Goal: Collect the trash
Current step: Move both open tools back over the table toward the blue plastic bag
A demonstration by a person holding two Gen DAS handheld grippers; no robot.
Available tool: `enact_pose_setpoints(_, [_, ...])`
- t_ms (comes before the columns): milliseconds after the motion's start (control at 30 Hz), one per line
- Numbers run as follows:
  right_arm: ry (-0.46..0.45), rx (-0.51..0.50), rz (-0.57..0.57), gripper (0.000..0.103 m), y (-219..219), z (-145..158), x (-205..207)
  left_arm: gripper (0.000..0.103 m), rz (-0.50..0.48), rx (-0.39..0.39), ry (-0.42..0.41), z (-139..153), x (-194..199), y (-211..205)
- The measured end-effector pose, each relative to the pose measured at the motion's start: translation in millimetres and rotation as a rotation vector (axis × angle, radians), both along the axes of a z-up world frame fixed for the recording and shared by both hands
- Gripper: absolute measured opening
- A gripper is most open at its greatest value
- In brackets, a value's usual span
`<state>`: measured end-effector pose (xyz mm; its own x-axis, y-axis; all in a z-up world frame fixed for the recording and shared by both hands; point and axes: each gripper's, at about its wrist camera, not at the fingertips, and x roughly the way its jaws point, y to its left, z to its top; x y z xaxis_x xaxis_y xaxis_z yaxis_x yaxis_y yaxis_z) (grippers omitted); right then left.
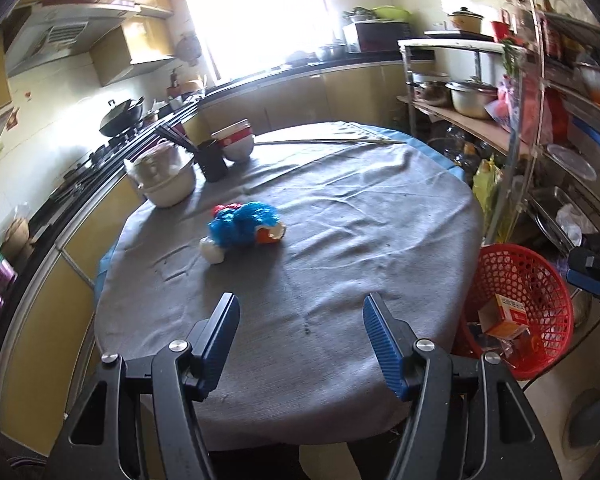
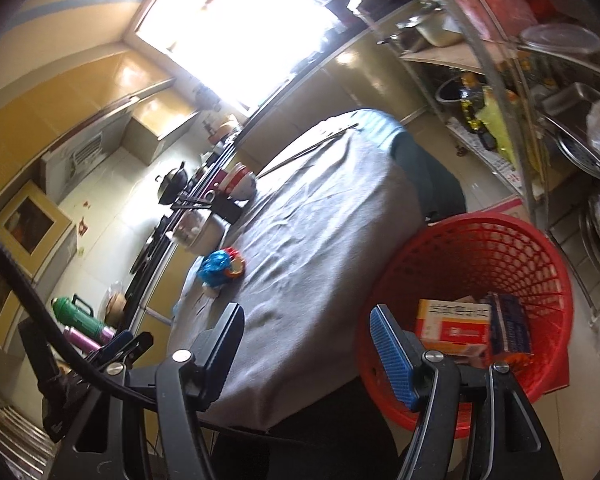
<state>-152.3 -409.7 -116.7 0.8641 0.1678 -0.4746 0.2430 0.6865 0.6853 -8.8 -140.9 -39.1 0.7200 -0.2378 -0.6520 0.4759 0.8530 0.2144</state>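
A crumpled blue plastic bag [image 1: 242,224] lies on the grey-clothed table [image 1: 340,240], with a white eggshell [image 1: 212,251] at its left and an orange-and-white scrap [image 1: 271,234] at its right. My left gripper [image 1: 300,312] is open and empty above the table's near part, well short of the bag. My right gripper [image 2: 306,320] is open and empty, over the table's edge beside the red mesh basket [image 2: 472,248]. The basket holds an orange carton [image 2: 452,326] and a dark box [image 2: 510,328]. The bag also shows in the right wrist view [image 2: 216,265].
Stacked bowls [image 1: 166,178], a black chopstick holder [image 1: 212,160] and red-and-white bowls [image 1: 236,142] stand at the table's far left. A stove counter [image 1: 100,160] runs along the left. Metal shelves [image 1: 548,120] with pots stand at the right, behind the basket [image 1: 520,304].
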Motion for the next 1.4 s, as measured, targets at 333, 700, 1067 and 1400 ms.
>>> enact_pose_setpoints(333, [-0.022, -0.121, 0.103, 0.070, 44, 23, 29, 0.065, 0.056, 0.001, 0.010, -7, 12, 18])
enact_pose_setpoints(700, [-0.054, -0.263, 0.184, 0.070, 76, 37, 53, 0.065, 0.106, 0.005, 0.019, -14, 30, 28])
enact_pose_setpoints(1067, [-0.045, -0.268, 0.217, 0.070, 86, 34, 74, 0.065, 0.144, 0.000, 0.019, -18, 44, 40])
enact_pose_setpoints(1400, [-0.032, -0.276, 0.242, 0.070, 96, 30, 85, 0.065, 0.163, -0.010, 0.033, -24, 54, 50])
